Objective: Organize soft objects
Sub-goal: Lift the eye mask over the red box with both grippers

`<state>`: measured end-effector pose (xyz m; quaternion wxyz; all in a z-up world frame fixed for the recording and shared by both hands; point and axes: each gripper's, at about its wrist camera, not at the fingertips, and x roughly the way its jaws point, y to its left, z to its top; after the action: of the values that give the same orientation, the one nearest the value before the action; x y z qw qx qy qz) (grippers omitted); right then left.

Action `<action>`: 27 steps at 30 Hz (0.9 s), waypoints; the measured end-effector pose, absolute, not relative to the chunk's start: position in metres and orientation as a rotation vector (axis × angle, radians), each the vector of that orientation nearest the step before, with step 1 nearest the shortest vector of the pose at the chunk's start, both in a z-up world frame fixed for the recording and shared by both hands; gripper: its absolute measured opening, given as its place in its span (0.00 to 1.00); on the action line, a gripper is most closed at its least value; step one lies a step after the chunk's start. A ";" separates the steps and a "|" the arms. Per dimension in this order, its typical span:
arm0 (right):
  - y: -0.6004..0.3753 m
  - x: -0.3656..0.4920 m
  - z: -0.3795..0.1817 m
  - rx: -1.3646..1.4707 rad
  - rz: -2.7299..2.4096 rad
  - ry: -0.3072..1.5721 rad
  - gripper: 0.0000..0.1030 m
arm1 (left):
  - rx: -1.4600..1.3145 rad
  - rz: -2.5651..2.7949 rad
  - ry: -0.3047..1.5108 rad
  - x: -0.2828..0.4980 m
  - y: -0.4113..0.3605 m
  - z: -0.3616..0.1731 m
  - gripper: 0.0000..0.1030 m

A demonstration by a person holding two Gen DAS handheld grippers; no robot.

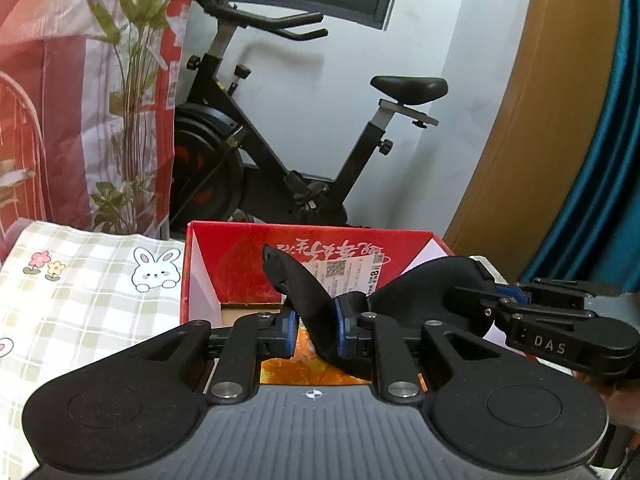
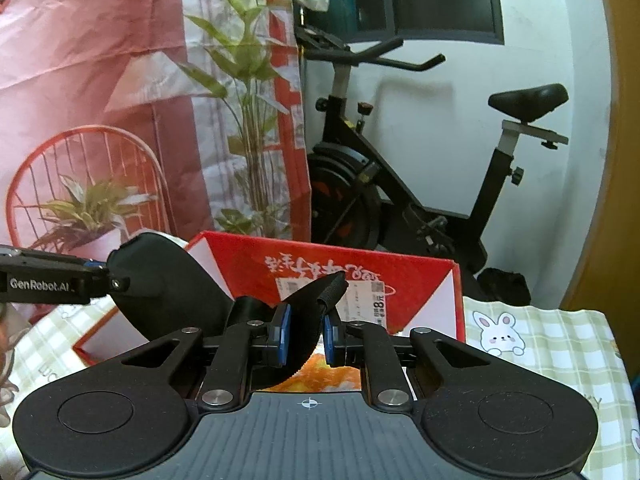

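A black soft eye mask [image 1: 416, 292] with a strap [image 1: 304, 284] hangs between both grippers above an open red cardboard box [image 1: 312, 227]. My left gripper [image 1: 316, 330] is shut on the strap end, which stands up between its blue pads. The right gripper [image 1: 496, 294] comes in from the right and pinches the mask's far edge. In the right wrist view, my right gripper [image 2: 306, 336] is shut on black fabric with the strap [image 2: 328, 292] curling above it. There the left gripper [image 2: 110, 276] grips the padded mask [image 2: 168, 280] at the left, over the box [image 2: 332, 250].
A checked tablecloth with bunny prints [image 1: 80, 300] covers the table around the box. Behind stand a black exercise bike [image 1: 280, 140], a red printed backdrop with plants [image 1: 80, 100], a wooden door [image 1: 520, 120] and a blue curtain [image 1: 612, 160].
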<state>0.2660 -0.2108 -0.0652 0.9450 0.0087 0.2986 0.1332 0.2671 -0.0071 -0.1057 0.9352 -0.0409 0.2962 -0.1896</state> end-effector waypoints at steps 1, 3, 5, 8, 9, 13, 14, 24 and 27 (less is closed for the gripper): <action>-0.211 0.269 -0.068 0.015 0.268 0.616 0.15 | -0.088 -0.384 0.610 0.270 -0.007 -0.107 0.19; -0.211 0.275 -0.072 0.011 0.264 0.631 0.15 | -0.086 -0.383 0.620 0.274 -0.007 -0.110 0.19; -0.212 0.279 -0.078 0.010 0.265 0.649 0.15 | -0.078 -0.385 0.640 0.278 -0.009 -0.114 0.19; -0.210 0.284 -0.088 0.005 0.263 0.685 0.15 | -0.054 -0.390 0.673 0.282 -0.013 -0.122 0.19; -0.209 0.285 -0.091 0.002 0.262 0.697 0.15 | -0.039 -0.395 0.692 0.283 -0.016 -0.125 0.19; -0.203 0.290 -0.105 -0.017 0.251 0.758 0.15 | 0.009 -0.403 0.758 0.288 -0.025 -0.140 0.19; -0.203 0.292 -0.107 -0.015 0.245 0.771 0.15 | 0.015 -0.407 0.771 0.289 -0.026 -0.143 0.19; -0.203 0.292 -0.108 -0.036 0.204 0.778 0.21 | 0.028 -0.414 0.821 0.296 -0.032 -0.151 0.20; -0.205 0.289 -0.104 -0.050 0.191 0.761 0.29 | 0.061 -0.406 0.800 0.293 -0.035 -0.146 0.39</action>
<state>0.2888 -0.2055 -0.1044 0.9236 -0.0243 0.3710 0.0932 0.2926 -0.0346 -0.1457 0.9006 0.0293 0.3867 -0.1963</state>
